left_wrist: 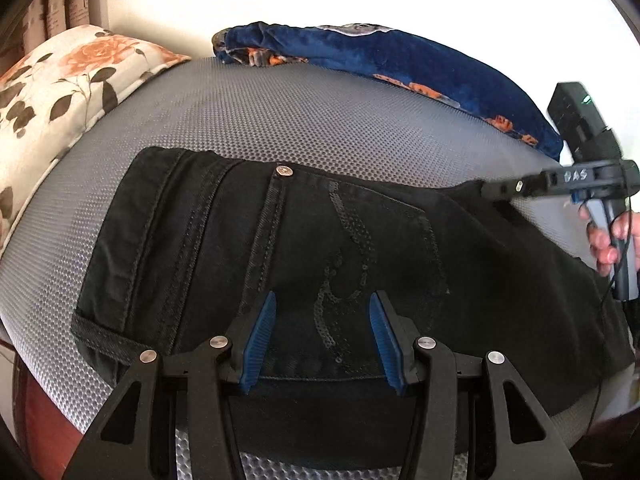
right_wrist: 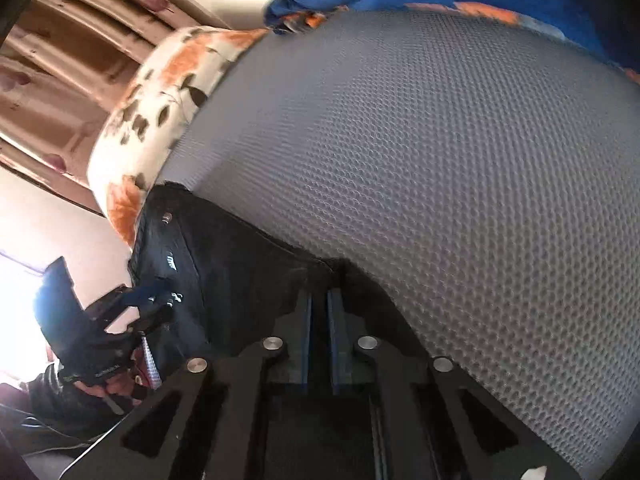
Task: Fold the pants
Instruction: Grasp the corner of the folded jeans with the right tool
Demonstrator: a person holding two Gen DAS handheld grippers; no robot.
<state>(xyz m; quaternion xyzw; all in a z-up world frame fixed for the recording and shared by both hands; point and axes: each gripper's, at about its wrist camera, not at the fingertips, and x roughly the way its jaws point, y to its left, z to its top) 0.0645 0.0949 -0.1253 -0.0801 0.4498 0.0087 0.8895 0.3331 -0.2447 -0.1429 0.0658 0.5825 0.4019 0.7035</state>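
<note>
Black jeans (left_wrist: 304,248) lie folded on a grey mesh mattress (left_wrist: 280,112), waistband to the left, a sequined back pocket facing up. My left gripper (left_wrist: 322,308) is open, its blue pads (left_wrist: 260,340) spread above the near edge of the jeans, holding nothing. My right gripper (left_wrist: 486,190) reaches in from the right and is shut on the far right edge of the jeans. In the right wrist view its fingers (right_wrist: 320,300) are closed on the black cloth (right_wrist: 240,272), and the left gripper (right_wrist: 156,300) shows at the far left.
A floral pillow (left_wrist: 52,96) lies at the left end of the mattress. A crumpled blue blanket (left_wrist: 400,56) with orange print lies along the far edge by the white wall. Curtains (right_wrist: 60,60) hang behind the pillow.
</note>
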